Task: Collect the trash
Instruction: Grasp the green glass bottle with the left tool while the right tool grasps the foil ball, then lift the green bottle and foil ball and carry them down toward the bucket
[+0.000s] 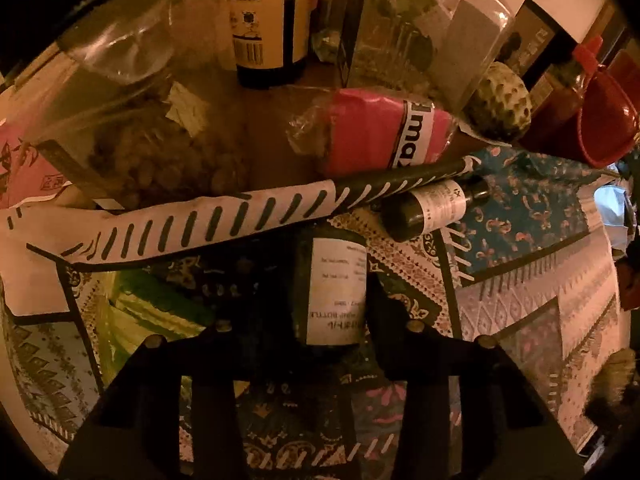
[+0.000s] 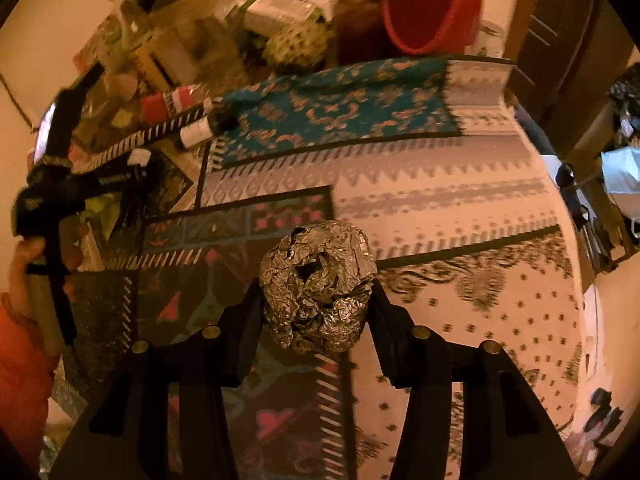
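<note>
My left gripper (image 1: pixel 320 320) is shut on a dark bottle with a white label (image 1: pixel 334 292), held between the fingers over the patterned tablecloth (image 1: pixel 540 264). A second small dark bottle (image 1: pixel 432 208) lies on the cloth just beyond it. My right gripper (image 2: pixel 316 304) is shut on a crumpled ball of aluminium foil (image 2: pixel 318 284), held above the tablecloth (image 2: pixel 440 200). The left gripper (image 2: pixel 132 172) also shows at the left of the right wrist view, with the small bottle (image 2: pixel 200 132) near it.
A pink packet (image 1: pixel 384 136), large clear jars (image 1: pixel 120 92), a dark labelled bottle (image 1: pixel 264 20), a green custard apple (image 1: pixel 500 100) and a red cup (image 1: pixel 604 120) crowd the table's far side. A red basket (image 2: pixel 432 4) stands at the back. A door (image 2: pixel 560 20) is at right.
</note>
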Motion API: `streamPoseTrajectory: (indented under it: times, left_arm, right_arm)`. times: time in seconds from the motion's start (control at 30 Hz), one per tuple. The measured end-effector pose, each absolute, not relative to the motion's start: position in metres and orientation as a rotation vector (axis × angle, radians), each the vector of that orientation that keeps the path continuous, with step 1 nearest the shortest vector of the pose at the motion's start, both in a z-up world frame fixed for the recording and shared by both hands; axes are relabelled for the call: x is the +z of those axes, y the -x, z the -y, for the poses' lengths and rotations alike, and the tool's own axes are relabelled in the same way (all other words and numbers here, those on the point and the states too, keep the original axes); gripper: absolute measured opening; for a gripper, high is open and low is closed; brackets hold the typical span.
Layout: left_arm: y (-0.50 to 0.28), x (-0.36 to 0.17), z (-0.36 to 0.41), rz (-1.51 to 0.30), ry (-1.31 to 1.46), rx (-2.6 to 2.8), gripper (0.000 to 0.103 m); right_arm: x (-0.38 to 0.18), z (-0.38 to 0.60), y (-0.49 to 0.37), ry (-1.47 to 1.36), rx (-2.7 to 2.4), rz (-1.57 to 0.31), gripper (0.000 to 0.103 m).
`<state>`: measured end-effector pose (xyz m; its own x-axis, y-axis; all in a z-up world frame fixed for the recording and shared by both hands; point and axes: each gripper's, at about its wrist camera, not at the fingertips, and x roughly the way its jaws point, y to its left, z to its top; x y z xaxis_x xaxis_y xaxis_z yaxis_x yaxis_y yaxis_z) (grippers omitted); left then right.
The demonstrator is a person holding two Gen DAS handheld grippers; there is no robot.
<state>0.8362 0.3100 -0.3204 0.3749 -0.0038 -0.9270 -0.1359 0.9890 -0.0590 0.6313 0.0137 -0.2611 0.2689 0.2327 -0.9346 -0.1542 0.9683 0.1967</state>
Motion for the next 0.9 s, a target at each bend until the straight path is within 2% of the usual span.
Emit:
streamPoseTrajectory:
  times: [0.17, 0.37, 0.7, 0.9]
  left_arm:
    - [-0.819, -0.299, -0.296, -1.138, 0.146, 0.070, 0.041]
    - [-0.776, -0.239, -0.256, -1.014, 0.094, 0.030, 0.041]
    - [-0.668, -0.136, -0.184, -0.781, 0.135, 0.043, 0.041]
    - [-0.604, -0.098, -0.133, -0.668, 0.160, 0.075, 0.041]
  right_arm:
    - [-0.246, 0.007, -0.626, -0.093, 0.253, -1.224, 0.045]
    - [-0.217, 0.029, -0.611, -0.125, 0.275, -1.138, 0.045]
    - [-0.150, 0.083, -0.564, -0.135, 0.352, -0.964, 0.045]
    - [-0.109, 0.117, -0.530, -0.108, 0.435, -0.846, 0.045]
